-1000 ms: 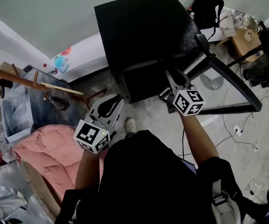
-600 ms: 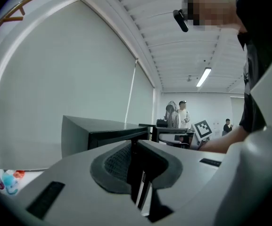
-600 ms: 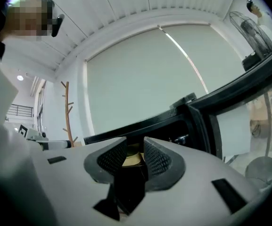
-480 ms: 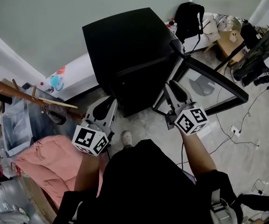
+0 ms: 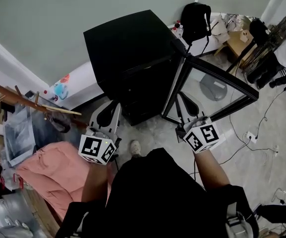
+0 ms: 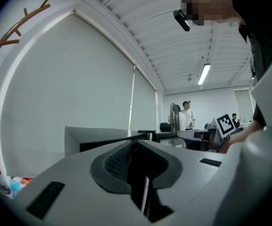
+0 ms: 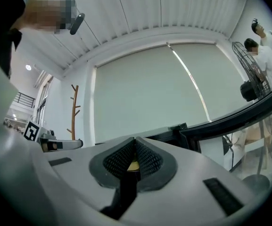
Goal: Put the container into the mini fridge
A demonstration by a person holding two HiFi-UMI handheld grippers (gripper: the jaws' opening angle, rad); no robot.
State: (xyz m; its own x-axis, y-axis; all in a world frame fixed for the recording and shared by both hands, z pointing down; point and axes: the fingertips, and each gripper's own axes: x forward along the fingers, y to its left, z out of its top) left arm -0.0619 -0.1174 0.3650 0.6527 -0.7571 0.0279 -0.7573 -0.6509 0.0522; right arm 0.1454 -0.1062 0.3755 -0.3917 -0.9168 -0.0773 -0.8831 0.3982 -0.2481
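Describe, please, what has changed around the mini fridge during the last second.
The right gripper drew back from the front of the mini fridge toward the person, and its jaws came together with nothing between them. The fridge door stayed swung open. The left gripper stayed shut and empty, low in front of the fridge.

I am closing the jaws of my right gripper (image 5: 181, 95) on nothing and drawing it back toward me, away from the open door (image 5: 223, 74) of the mini fridge (image 5: 128, 48).
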